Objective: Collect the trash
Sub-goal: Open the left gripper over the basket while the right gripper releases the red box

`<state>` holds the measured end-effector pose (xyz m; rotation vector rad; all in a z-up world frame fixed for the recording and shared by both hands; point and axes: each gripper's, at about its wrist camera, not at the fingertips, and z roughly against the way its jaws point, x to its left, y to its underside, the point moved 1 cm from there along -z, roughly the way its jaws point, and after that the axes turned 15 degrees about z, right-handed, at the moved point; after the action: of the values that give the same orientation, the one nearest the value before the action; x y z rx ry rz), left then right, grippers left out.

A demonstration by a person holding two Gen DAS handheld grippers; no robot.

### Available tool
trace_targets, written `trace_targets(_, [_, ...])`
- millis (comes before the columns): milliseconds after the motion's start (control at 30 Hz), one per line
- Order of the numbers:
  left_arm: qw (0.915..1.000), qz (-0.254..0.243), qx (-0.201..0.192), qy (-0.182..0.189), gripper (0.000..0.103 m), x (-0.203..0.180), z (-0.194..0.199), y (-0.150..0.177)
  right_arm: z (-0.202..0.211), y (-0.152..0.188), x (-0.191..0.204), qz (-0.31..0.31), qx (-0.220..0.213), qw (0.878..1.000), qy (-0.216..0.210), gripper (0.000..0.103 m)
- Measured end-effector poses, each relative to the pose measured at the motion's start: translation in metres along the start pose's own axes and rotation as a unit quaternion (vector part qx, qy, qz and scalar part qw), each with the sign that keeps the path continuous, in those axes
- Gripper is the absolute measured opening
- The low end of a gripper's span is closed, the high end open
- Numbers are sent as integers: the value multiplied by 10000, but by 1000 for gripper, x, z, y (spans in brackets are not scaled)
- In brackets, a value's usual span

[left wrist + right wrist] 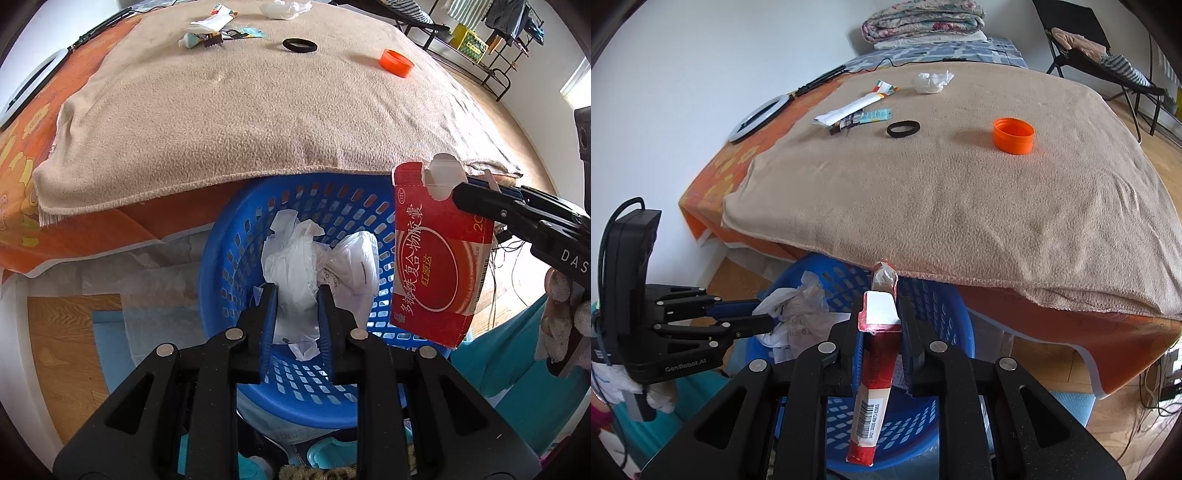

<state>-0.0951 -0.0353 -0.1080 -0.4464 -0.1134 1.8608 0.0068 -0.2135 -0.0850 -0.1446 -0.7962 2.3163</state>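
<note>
Left wrist view: the left gripper (295, 295) hangs over the blue basket (236, 221), jaws nearly closed on crumpled white paper (295, 258); this looks light and soft, so any bunched fold gives a hold. The right gripper (458, 194) pinches the top flap of a red box (436, 258) above the basket rim.

Right wrist view: the right gripper (879, 328) stands narrow, its jaws clamped across the thin box (871, 387); probably empty card, light, stiff along its edges but easily crushed. More scraps lie on the beige blanket (960, 206): an orange cap (1014, 135), a black ring (903, 129), wrappers (849, 110)
</note>
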Motion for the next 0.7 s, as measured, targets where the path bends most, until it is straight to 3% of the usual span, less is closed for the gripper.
trace_targets(67, [10000, 4, 49, -12, 20, 0, -2, 0, -4, 2, -1, -17, 89, 10000, 27, 18])
trace_targets(200, [10000, 38, 45, -41, 41, 0, -4, -1, -10, 4, -4, -72, 283, 9996, 57, 18])
trace_targets(367, [9999, 129, 8, -51, 42, 4, -3, -4, -17, 6, -5, -135, 474, 9988, 77, 20])
trace_targets(467, [9999, 144, -13, -58, 42, 5, -2, -5, -18, 7, -6, -139, 506, 9986, 114, 36])
trace_targets(533, [9998, 164, -23, -66, 42, 5, -1, -6, -15, 6, -6, -145, 429, 9988, 166, 54])
trace_targets(700, [9996, 265, -47, -56, 43, 7, 1, -9, -9, 2, -7, -107, 355, 9989, 301, 57])
